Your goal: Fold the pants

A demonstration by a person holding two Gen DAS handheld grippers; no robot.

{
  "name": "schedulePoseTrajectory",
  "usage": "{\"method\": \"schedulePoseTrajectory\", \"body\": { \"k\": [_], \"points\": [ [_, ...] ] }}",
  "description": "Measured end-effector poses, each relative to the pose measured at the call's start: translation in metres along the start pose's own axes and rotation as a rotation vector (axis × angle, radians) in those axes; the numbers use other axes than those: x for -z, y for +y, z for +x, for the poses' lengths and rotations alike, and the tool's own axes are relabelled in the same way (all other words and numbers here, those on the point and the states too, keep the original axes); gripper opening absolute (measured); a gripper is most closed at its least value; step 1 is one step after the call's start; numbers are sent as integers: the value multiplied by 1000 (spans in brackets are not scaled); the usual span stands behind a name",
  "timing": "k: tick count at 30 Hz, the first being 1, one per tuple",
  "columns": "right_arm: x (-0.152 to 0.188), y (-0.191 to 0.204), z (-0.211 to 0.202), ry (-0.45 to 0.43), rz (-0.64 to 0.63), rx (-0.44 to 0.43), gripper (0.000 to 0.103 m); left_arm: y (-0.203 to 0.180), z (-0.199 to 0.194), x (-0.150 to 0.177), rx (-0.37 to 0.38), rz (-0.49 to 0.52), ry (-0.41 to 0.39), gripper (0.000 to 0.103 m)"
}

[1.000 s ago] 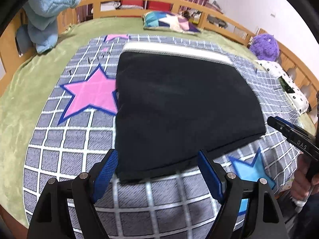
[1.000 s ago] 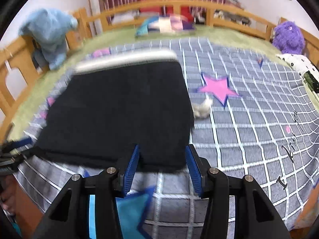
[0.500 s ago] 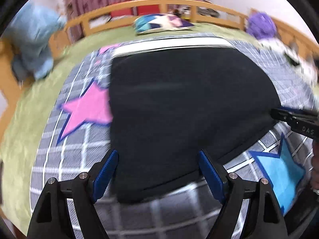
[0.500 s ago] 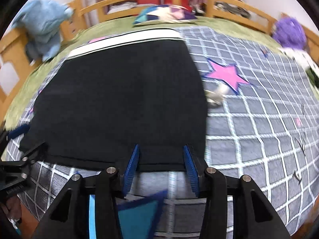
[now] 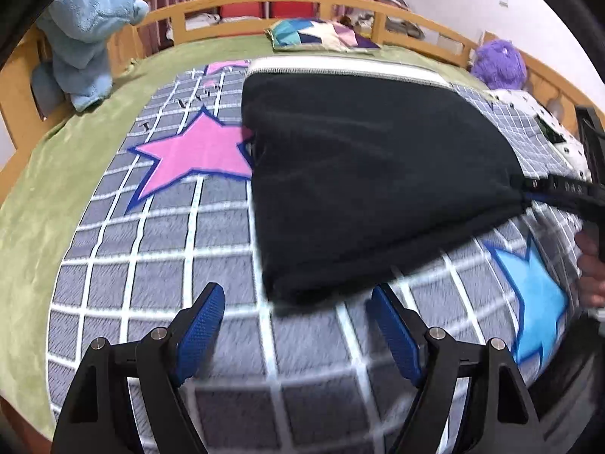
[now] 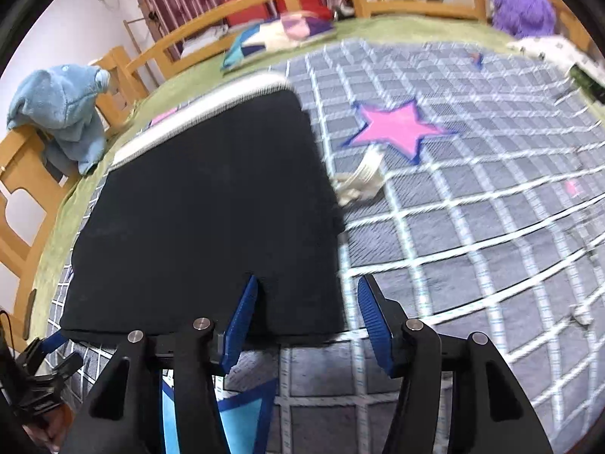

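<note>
The black pants (image 5: 363, 174) lie folded flat on a grey checked blanket (image 5: 159, 249), white waistband at the far edge. My left gripper (image 5: 298, 325) is open, its blue pads just short of the pants' near left corner. In the right wrist view the pants (image 6: 211, 204) fill the left half. My right gripper (image 6: 306, 317) is open, straddling the near right corner, apparently at the hem. In the left wrist view the right gripper (image 5: 529, 193) touches the pants' right corner.
A blue plush toy (image 5: 83, 34) hangs on the wooden bed rail (image 5: 227, 3). A patchwork cushion (image 5: 321, 34) and a purple plush (image 5: 499, 64) lie at the far side. A cream cloth scrap (image 6: 359, 181) lies beside the pants. A green bedspread (image 5: 41, 204) surrounds the blanket.
The left gripper has drawn back and left, off the hem it straddled. The right gripper has opened wider and shifted right along the hem to the near right corner.
</note>
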State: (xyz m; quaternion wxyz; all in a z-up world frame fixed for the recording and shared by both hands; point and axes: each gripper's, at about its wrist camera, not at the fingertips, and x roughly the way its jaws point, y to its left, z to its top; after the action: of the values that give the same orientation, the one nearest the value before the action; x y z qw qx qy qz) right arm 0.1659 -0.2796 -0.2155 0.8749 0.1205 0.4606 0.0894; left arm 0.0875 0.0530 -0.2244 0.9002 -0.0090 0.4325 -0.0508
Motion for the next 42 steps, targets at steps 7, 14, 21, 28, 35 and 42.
{"method": "schedulePoseTrajectory", "body": {
  "k": [7, 14, 21, 28, 35, 42],
  "points": [
    [-5, -17, -6, -29, 77, -140, 14, 19, -8, -9, 71, -75, -42, 15],
    [-5, -1, 3, 5, -34, -17, 24, 32, -18, 5, 142, -105, 1, 15],
    [-17, 2, -18, -60, -89, -20, 30, 57, -44, -21, 185, -134, -85, 44],
    [-31, 1, 7, -26, -69, -36, 36, 59, 30, -47, 257, -286, 33, 27],
    [-27, -8, 7, -15, -43, -75, 37, 55, 9, -29, 266, -238, -2, 22],
    [-45, 16, 1, -77, -167, -5, 37, 47, -3, -83, 217, -171, -100, 26]
  ]
}}
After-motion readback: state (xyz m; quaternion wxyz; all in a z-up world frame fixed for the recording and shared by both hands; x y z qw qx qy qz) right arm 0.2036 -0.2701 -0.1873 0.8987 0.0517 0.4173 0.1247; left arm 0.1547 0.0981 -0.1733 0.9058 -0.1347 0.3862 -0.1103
